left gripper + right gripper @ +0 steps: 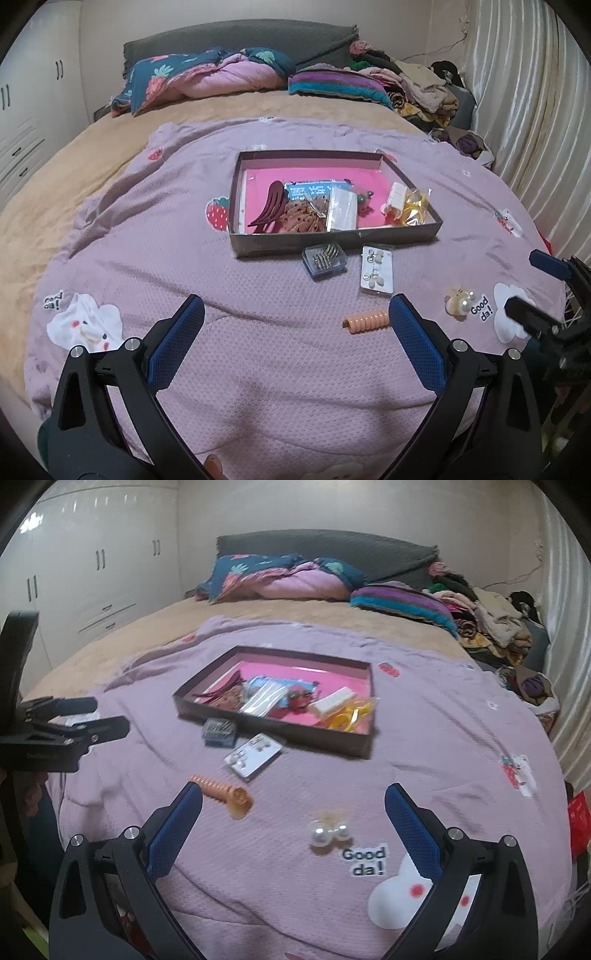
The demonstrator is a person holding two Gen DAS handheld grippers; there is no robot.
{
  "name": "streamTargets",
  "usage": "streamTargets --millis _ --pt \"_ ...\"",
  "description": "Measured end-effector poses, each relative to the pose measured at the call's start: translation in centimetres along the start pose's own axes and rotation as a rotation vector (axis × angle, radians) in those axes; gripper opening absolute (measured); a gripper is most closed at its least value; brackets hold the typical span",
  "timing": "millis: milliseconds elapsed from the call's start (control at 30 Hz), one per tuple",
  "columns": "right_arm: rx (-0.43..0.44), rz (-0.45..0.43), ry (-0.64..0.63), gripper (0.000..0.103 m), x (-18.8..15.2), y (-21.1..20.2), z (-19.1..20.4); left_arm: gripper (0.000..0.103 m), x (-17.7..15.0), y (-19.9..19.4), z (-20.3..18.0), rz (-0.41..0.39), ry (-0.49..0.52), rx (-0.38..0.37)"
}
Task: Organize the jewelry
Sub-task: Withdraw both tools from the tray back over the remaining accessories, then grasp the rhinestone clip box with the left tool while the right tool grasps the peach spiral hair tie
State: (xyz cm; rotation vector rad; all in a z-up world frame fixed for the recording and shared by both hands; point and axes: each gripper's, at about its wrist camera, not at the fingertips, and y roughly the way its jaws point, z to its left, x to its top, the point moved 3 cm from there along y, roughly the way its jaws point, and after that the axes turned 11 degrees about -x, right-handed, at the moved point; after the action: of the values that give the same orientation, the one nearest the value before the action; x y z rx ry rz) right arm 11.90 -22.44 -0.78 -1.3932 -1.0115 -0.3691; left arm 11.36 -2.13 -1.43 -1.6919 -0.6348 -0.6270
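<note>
The left tool (295,321) hovers low over the lilac blanket (258,369), its blue pads spread wide with nothing between them, and reads as waiting rather than reaching. Loose pieces lie on the blanket in front of the shallow box (332,238), likely because they have not yet been sorted in. From the left, a small clear case of metal clips (324,261) sits just beside the box's near wall, at about 12 o'clock from the left tool. A card of earrings (376,269) is next to it. A peach spiral hair tie (365,320) lies near the left tool's right finger at about 1 o'clock. A pearl clip (330,829) rests further right, near the "Good da!" print (364,862). The right tool (293,805) is also spread open and empty, with the pearl clip between its fingers' line at 12 o'clock, so that piece looks like the likeliest next pick. The box already holds a dark red claw clip (267,208), packets and yellow rings. The surface is a soft, yielding bed, with folded bedding at the headboard, white wardrobes at 10 o'clock and a curtain at 3 o'clock.
</note>
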Motion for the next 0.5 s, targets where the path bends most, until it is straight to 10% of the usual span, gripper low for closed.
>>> streamTargets --millis 500 --pt "0.102 0.097 -0.102 0.098 -1.1 5.5 4.8 0.093 0.0 4.6 2.1 0.062 -0.042 0.0"
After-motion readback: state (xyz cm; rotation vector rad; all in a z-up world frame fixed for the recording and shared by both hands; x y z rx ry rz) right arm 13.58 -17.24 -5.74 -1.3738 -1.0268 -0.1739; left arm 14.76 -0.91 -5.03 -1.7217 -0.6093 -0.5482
